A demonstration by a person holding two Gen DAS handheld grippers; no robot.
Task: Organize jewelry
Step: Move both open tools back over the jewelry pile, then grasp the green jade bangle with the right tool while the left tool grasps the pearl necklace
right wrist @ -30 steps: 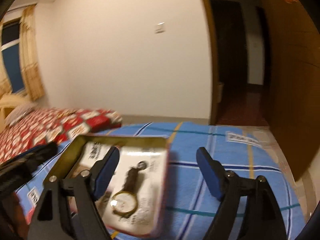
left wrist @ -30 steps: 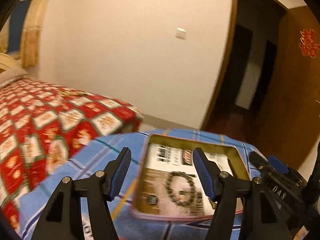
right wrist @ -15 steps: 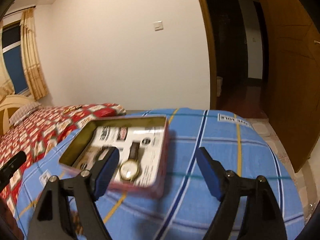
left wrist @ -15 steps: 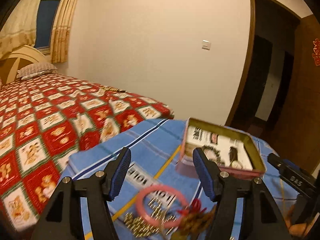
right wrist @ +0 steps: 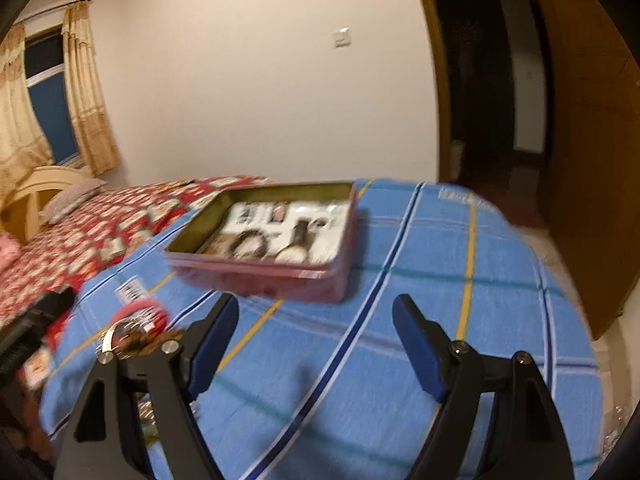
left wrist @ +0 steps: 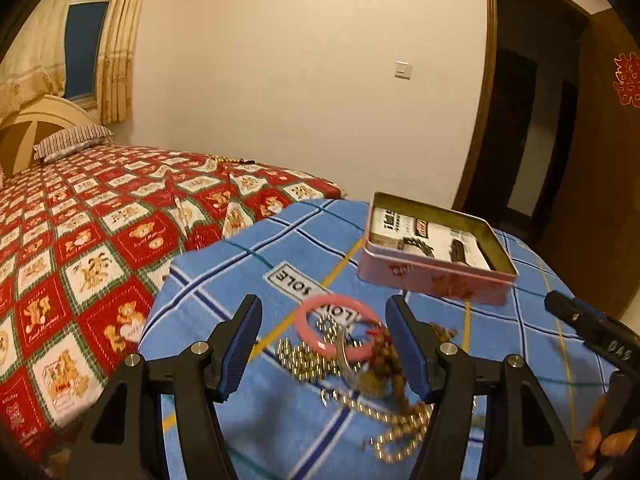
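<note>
A pink tin box (left wrist: 436, 278) (right wrist: 264, 270) lies open on the blue checked cloth, with a dark bead bracelet (right wrist: 246, 242) and a wristwatch (right wrist: 296, 246) inside. Nearer lies a jewelry pile: a pink bangle (left wrist: 340, 328) (right wrist: 140, 312), a gold bead chain (left wrist: 304, 362) and brown beads (left wrist: 384, 356). My left gripper (left wrist: 324, 344) is open, hovering with the pile between its fingers, touching nothing. My right gripper (right wrist: 316, 348) is open over bare cloth, the tin ahead of it and the pile to its left.
A bed with a red patterned quilt (left wrist: 80, 240) adjoins the blue cloth (right wrist: 400, 320) on the left. A dark doorway (left wrist: 520, 120) and a wooden door (right wrist: 592, 160) stand to the right. The right gripper's body (left wrist: 592, 332) shows at the left view's right edge.
Both grippers have pulled back from the tin. It now sits farther off, and the jewelry pile has come into view between the left fingers. Both jaws kept the same width.
</note>
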